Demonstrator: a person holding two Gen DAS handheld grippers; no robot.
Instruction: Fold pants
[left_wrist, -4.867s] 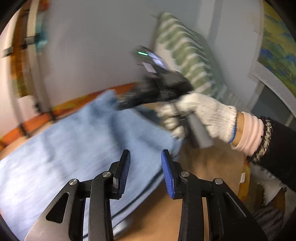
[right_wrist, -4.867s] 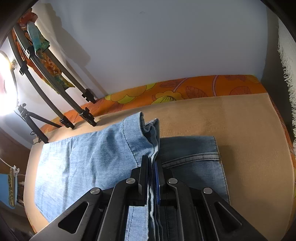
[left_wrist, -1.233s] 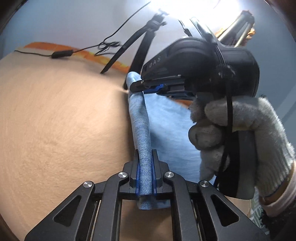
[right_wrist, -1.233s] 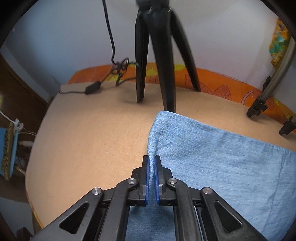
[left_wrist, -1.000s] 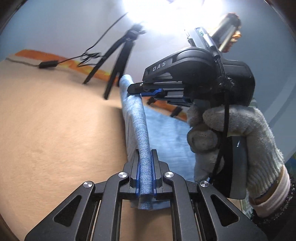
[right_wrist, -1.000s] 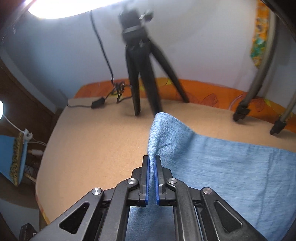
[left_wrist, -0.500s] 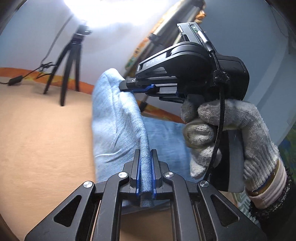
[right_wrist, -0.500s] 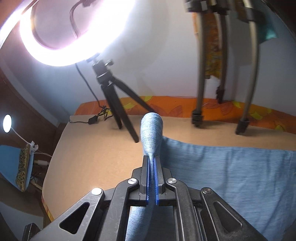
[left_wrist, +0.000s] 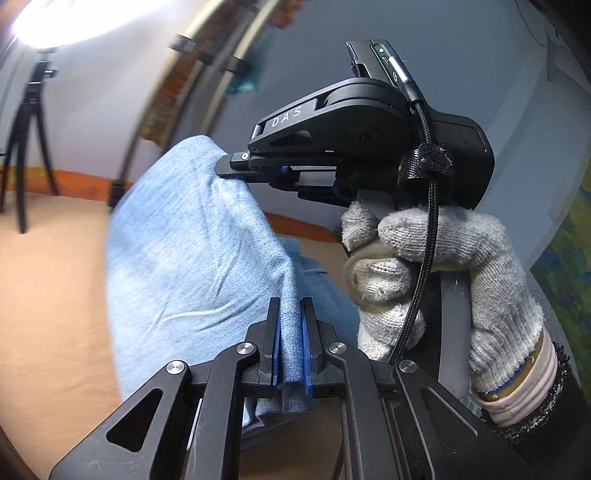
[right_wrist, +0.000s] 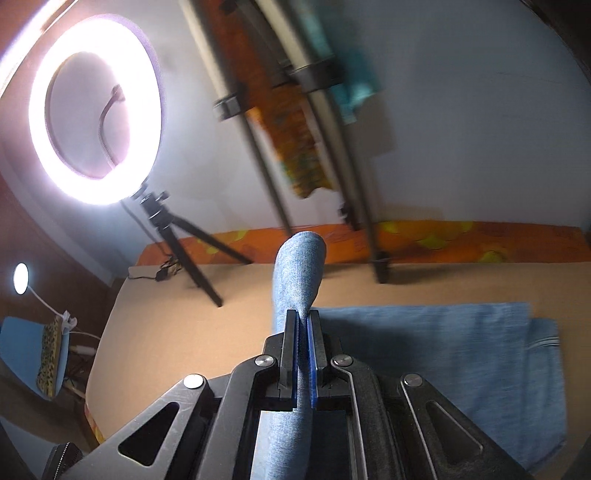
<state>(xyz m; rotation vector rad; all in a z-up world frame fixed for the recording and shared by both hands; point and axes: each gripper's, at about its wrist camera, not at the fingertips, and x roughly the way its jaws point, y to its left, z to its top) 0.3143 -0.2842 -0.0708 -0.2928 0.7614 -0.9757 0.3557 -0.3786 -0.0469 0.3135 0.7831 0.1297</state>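
The pants (left_wrist: 192, 266) are light blue denim. My left gripper (left_wrist: 290, 314) is shut on one corner of the leg end and holds it up off the tan table (left_wrist: 48, 295). My right gripper (right_wrist: 303, 321) is shut on the other corner. It also shows in the left wrist view (left_wrist: 236, 168), held by a gloved hand (left_wrist: 436, 266) up and to the right. The cloth hangs lifted between both grippers. The rest of the pants (right_wrist: 443, 354) lies flat on the table (right_wrist: 184, 332), with the darker waist part at the right edge.
A lit ring light (right_wrist: 96, 107) on a small black tripod (right_wrist: 184, 243) stands at the table's far left. Dark stand legs (right_wrist: 369, 236) stand at the back by the orange flowered cloth (right_wrist: 461, 240). The table's left edge (right_wrist: 99, 350) drops off to the floor.
Both grippers have risen with the leg end, lifting it well off the table, and have carried it rightward over the flat part of the pants. The views have tilted upward.
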